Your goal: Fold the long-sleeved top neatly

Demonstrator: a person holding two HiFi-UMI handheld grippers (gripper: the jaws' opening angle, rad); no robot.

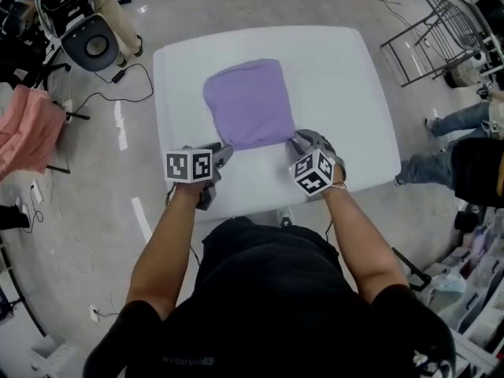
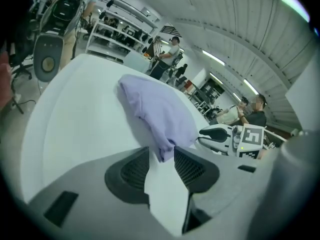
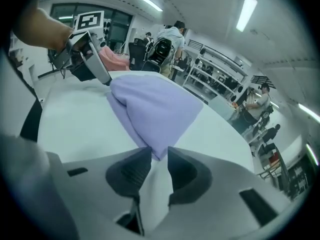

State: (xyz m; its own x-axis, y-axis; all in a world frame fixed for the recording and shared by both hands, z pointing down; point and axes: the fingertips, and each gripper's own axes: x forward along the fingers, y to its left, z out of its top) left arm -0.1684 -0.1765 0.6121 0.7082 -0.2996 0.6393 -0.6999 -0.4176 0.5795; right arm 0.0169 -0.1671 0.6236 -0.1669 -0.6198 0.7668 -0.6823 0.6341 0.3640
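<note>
A lilac long-sleeved top (image 1: 248,101) lies folded into a compact rectangle in the middle of the white table (image 1: 346,69). My left gripper (image 1: 223,156) sits at the fold's near left corner and my right gripper (image 1: 302,142) at its near right corner. In the left gripper view the jaws (image 2: 161,154) stand wide apart, and a corner of the top (image 2: 160,109) droops loosely between the tips. Seen from the right gripper (image 3: 159,153), the jaws are parted, a corner of the top (image 3: 155,109) reaches between the tips, and white table shows through the gap.
A black office chair (image 1: 87,42) and floor cables are at the far left, with pink cloth (image 1: 31,128) at the left edge. A metal rack (image 1: 441,30) stands at the far right. A person in jeans (image 1: 465,156) stands close to the table's right side.
</note>
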